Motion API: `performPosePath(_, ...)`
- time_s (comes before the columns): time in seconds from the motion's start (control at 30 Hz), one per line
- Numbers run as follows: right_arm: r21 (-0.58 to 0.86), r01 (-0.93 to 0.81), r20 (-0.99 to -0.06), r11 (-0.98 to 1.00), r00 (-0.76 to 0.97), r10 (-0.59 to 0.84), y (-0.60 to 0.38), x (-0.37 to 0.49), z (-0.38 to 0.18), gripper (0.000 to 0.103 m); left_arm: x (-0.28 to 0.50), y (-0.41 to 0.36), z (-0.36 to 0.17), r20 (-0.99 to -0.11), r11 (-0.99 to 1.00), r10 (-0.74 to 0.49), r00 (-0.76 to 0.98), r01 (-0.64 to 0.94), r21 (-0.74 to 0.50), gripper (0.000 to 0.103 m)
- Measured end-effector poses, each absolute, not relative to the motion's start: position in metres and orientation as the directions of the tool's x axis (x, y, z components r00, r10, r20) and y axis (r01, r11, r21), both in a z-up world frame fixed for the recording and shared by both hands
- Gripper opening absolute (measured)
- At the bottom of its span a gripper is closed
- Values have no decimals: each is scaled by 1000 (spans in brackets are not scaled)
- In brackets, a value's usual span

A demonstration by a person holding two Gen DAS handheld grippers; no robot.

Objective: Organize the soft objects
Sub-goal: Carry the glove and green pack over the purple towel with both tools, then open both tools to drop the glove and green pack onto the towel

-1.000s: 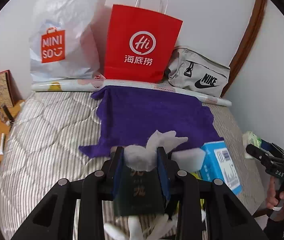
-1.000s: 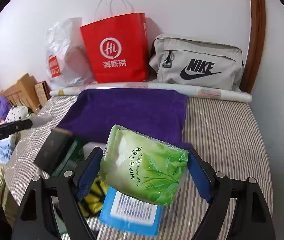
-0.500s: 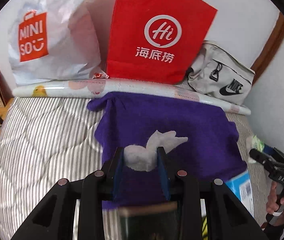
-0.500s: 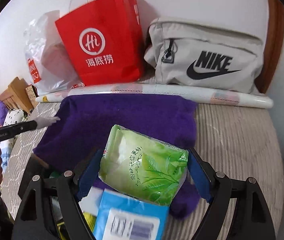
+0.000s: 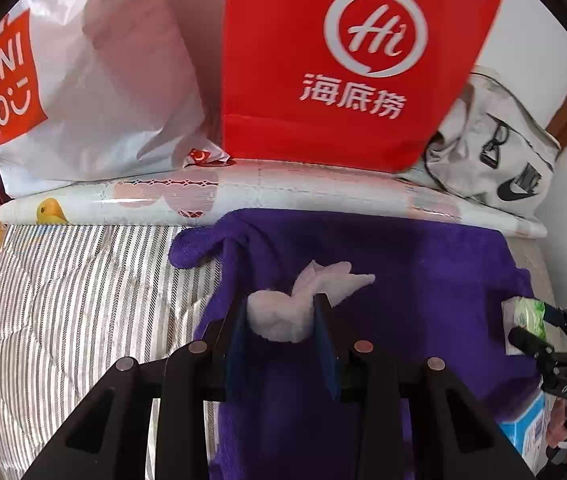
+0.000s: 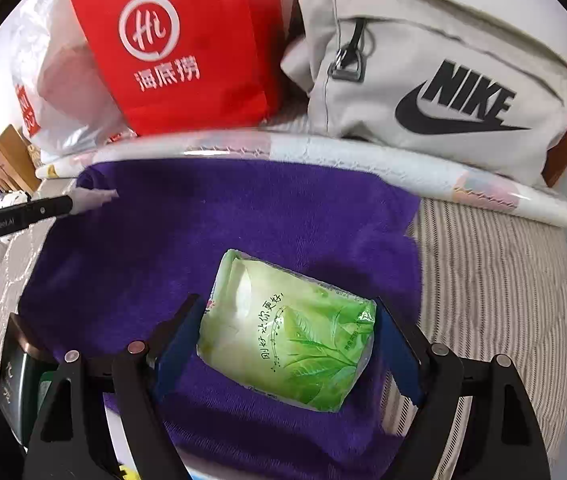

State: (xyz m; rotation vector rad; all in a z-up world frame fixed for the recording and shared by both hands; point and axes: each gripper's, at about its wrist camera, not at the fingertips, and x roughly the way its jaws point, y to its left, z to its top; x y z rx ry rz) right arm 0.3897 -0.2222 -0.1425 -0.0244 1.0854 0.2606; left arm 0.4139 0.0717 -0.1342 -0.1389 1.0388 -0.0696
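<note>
tissue wad, white and crumpled, sits clamped between the pads of the left gripper over the purple towel spread on the striped bed. it looks feather-light and squashy, so a pinch across its bulk seems enough. to the right, the green tissue pack is clamped across its width in the right gripper, also above the towel. its glossy film looks slippery; gripping the padded middle seems safest.

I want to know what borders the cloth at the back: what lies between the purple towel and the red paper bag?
A long white printed roll lies across the bed between the purple towel and the red bag, seen in both wrist views.
</note>
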Motion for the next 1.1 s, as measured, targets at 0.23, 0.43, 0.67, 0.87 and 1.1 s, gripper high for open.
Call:
performPosePath(0.23, 97, -247, -895, 964, 402, 193, -217, 398, -155, 83, 427, 71, -141, -867, 990, -117, 484, -12, -141, 31)
performPosePath(0.43, 99, -256, -902, 962, 386, 195, -215, 402, -159, 83, 428, 67, -144, -875, 989, -138, 463, 10, -151, 39)
performPosePath(0.67, 94, -263, -909, 960, 372, 190, -213, 405, -160, 86, 420, 55, -136, -871, 995, -97, 482, 34, -92, 68)
performPosePath(0.87, 112, -239, -899, 965, 389, 201, -220, 396, -146, 86, 400, 50, -119, -855, 995, -97, 510, 65, -74, 68)
performPosePath(1.1, 87, -233, -868, 969, 459, 189, -225, 363, -107, 86, 353, 54, -85, -789, 994, -107, 604, 66, -85, 68)
